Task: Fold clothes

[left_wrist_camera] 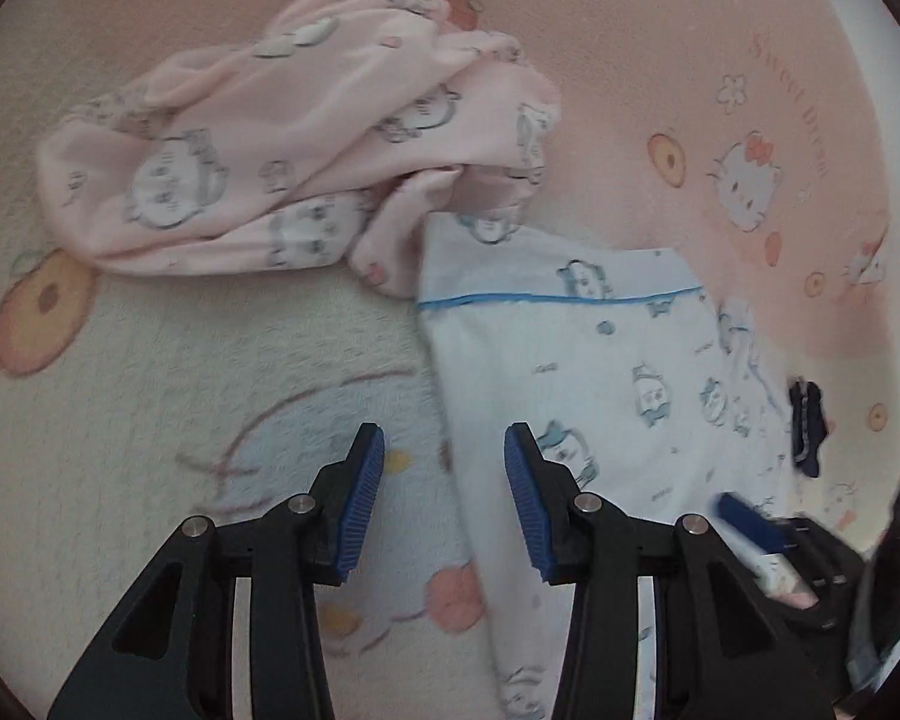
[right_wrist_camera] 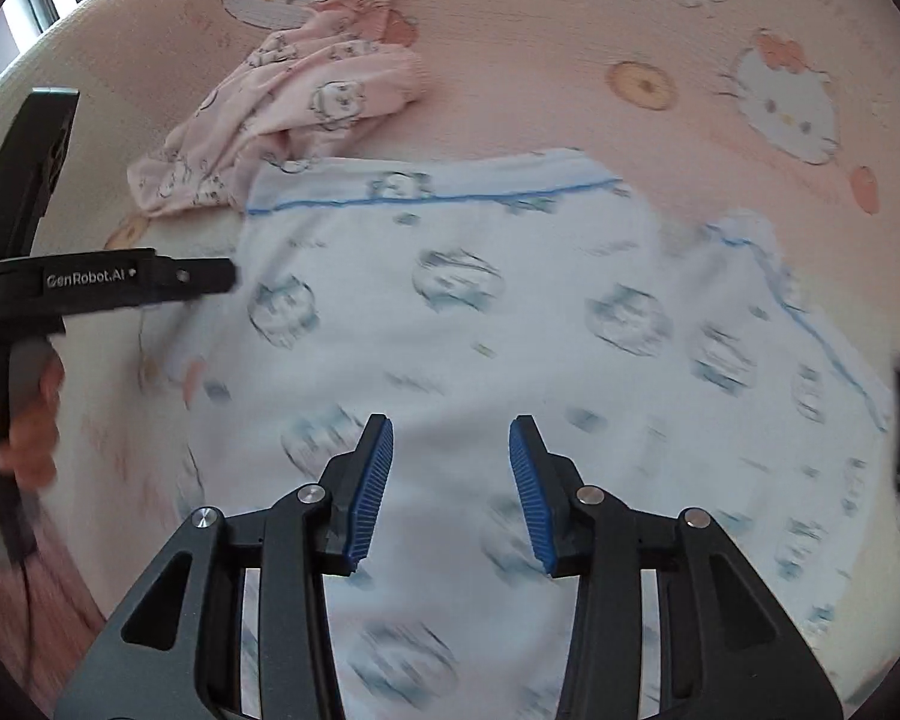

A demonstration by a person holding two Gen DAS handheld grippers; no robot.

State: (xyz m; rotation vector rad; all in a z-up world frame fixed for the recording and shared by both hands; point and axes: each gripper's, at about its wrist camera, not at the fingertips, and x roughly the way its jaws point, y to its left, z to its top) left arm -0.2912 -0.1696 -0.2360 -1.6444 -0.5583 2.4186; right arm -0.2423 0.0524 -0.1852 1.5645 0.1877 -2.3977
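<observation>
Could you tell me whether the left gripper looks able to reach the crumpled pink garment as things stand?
Probably yes: the left gripper is open and empty, and only bare blanket lies between it and the pink garment.

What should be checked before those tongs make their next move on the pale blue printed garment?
1. Left tongs empty, pads apart: ok.
2. Right tongs empty, pads apart: ok.
3. Pale blue printed garment with blue piping spread flat on the pink cartoon-print blanket: ok, though motion blur hides small wrinkles.
4. Crumpled pink printed garment clear of the blue one: not ok, it touches or overlaps the upper left corner.
5. Left tongs over the blue garment's edge: ok.
6. Dark item at the right edge clear of the fold: cannot tell.
</observation>
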